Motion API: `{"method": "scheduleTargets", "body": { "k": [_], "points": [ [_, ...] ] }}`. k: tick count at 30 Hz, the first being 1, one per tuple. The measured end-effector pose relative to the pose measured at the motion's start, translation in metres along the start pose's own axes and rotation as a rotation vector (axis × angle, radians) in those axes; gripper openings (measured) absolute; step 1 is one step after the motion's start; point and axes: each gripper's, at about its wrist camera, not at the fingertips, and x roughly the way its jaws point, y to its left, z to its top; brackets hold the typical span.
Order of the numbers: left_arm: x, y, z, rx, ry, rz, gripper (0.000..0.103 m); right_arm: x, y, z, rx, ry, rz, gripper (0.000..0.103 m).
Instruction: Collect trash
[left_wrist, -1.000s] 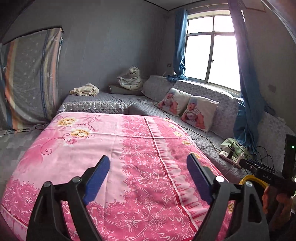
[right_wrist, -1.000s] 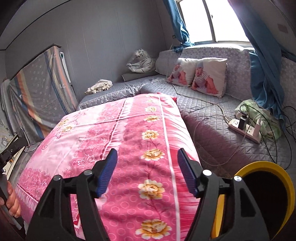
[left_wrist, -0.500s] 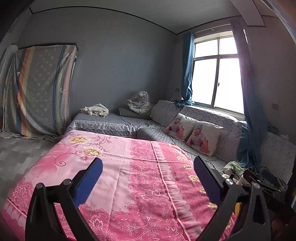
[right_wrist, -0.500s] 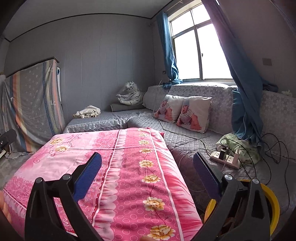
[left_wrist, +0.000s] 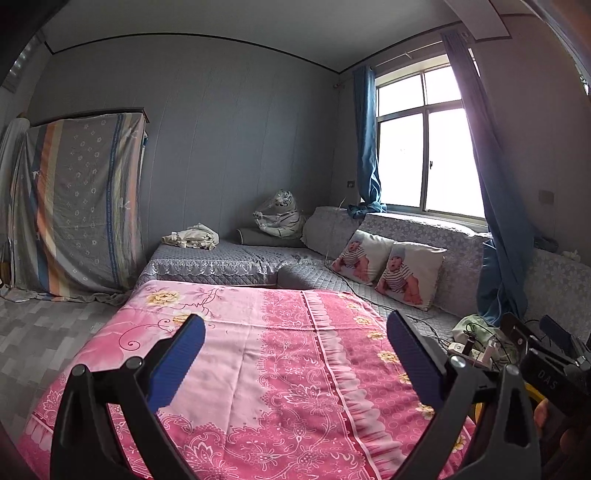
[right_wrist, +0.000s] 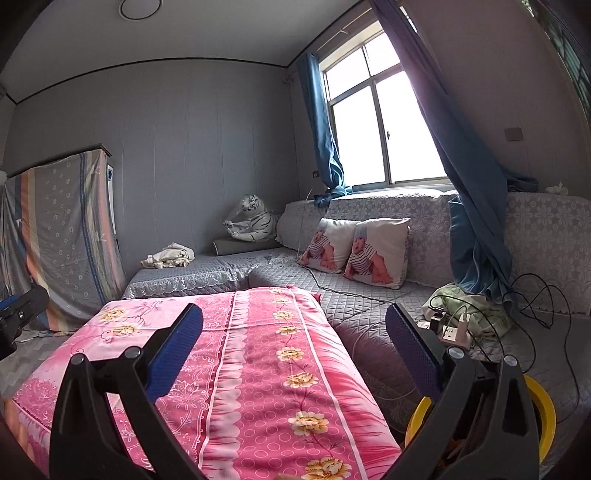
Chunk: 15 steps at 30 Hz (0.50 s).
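Observation:
My left gripper (left_wrist: 295, 321) hangs open over a pink flowered bed cover (left_wrist: 280, 354), nothing between its blue pads. My right gripper (right_wrist: 294, 312) is open too, above the same pink cover (right_wrist: 258, 354) near its right edge, with nothing between its fingers. A yellow-rimmed bin (right_wrist: 546, 406) sits low at the right, partly hidden behind the right finger; a sliver of the bin (left_wrist: 476, 408) shows in the left wrist view. I see no loose trash on the cover. A crumpled pale cloth (left_wrist: 192, 236) lies on the grey platform at the back.
A grey quilted platform (right_wrist: 369, 306) wraps the back and right, with two baby-print pillows (right_wrist: 354, 251), a plush tiger (right_wrist: 255, 221), and a power strip with cables (right_wrist: 452, 334) beside green cloth. Blue curtains (right_wrist: 469, 177) hang at the window. A cloth-draped cabinet (left_wrist: 77, 206) stands left.
Both grippers' jaws have spread wider. Both views have risen and tilted up, bringing wall, window and ceiling into view. The yellow bin has slid lower in the right wrist view.

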Motion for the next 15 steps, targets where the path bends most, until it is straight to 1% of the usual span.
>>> {"method": "scheduleTargets", "body": {
  "k": [3, 15],
  "points": [
    [-0.003, -0.001, 0.0, -0.014, -0.003, -0.017, 0.095, 0.002, 0.001, -0.004, 0.008, 0.019, 0.007, 0.095],
    [-0.008, -0.011, -0.004, -0.002, -0.004, -0.037, 0.095, 0.009, -0.002, -0.016, 0.034, 0.069, -0.012, 0.095]
  ]
}}
